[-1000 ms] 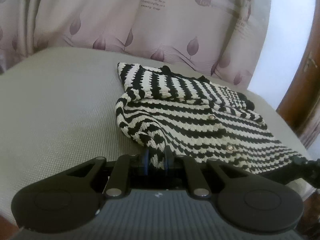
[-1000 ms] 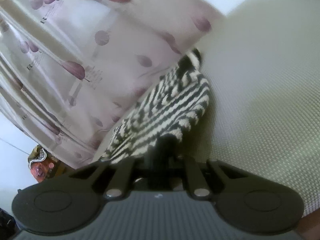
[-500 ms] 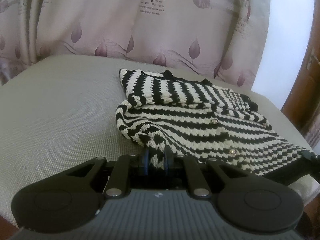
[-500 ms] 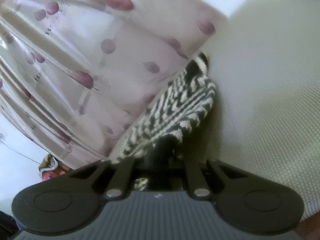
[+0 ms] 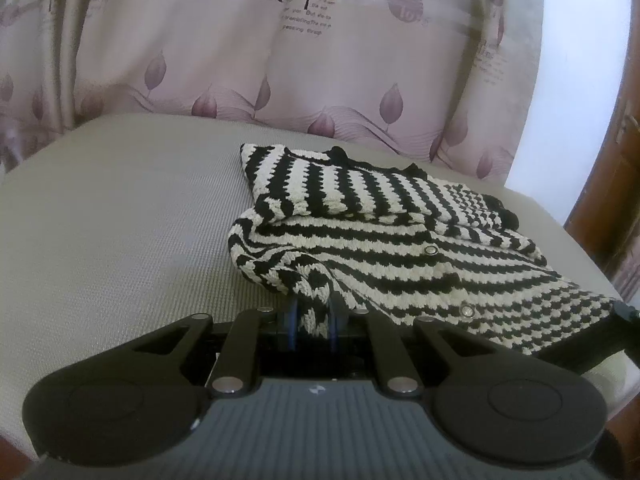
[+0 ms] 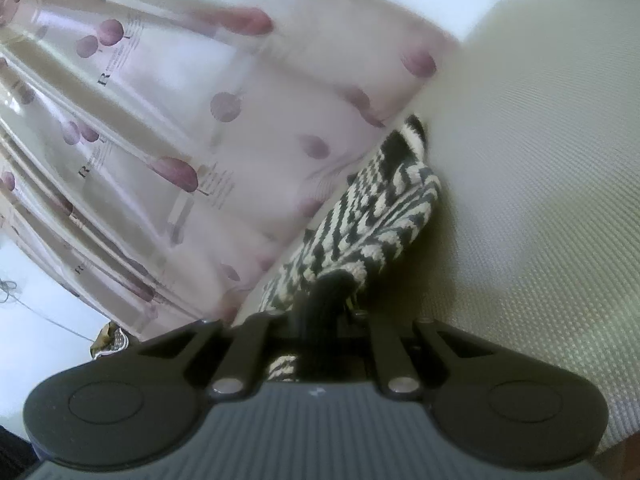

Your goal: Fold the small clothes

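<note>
Two low, close wrist views across the cushion, both sharing the striped sweater and curtain.

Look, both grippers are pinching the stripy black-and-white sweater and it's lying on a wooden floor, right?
Not quite. The left gripper and right gripper do pinch the stripy sweater, but it lies on a grey woven cushion, not a wooden floor. The left wrist view shows it.

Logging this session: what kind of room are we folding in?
Most likely a home, perhaps a bedroom or living room. The cardigan lies on a grey woven cushion, a leaf-print curtain with lettering hangs behind it, and a wooden door shows at the right edge.
</note>
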The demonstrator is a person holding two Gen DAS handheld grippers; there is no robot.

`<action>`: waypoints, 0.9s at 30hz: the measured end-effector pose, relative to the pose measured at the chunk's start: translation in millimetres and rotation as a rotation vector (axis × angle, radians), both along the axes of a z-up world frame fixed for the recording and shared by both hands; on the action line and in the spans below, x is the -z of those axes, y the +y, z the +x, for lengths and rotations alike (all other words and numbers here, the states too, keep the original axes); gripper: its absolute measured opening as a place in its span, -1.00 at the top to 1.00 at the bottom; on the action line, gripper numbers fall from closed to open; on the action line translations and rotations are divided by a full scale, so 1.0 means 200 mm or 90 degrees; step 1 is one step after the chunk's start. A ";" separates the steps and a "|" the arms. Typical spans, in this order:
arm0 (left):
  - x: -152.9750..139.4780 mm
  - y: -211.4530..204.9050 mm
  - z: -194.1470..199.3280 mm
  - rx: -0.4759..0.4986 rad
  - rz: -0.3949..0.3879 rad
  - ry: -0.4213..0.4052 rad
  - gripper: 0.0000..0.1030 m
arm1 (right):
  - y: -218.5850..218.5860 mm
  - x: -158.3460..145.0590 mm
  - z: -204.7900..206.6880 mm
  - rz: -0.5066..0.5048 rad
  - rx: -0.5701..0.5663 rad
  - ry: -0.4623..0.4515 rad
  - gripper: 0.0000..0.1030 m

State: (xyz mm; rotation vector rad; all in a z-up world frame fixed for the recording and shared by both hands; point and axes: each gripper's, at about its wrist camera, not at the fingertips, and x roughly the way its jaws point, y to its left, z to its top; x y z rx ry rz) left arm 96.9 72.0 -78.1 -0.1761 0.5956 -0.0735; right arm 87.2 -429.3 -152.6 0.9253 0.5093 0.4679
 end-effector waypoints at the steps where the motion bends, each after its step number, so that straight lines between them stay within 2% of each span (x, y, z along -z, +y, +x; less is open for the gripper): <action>1: 0.01 0.01 0.00 -0.002 -0.004 0.002 0.71 | 0.00 0.01 -0.01 0.004 0.002 0.002 0.81; 6: 0.02 0.03 0.00 -0.007 -0.019 0.004 0.71 | -0.01 0.02 -0.02 0.018 0.006 0.004 0.81; 10: 0.01 0.03 -0.01 -0.011 -0.011 -0.008 0.70 | -0.03 0.02 -0.01 0.024 0.009 -0.001 0.81; 17: 0.07 0.06 0.00 -0.023 -0.030 0.017 0.70 | -0.06 0.09 -0.04 0.027 0.022 0.021 0.81; 27: 0.04 0.07 -0.02 -0.024 -0.045 0.006 0.70 | -0.07 0.10 -0.07 0.034 0.018 0.017 0.81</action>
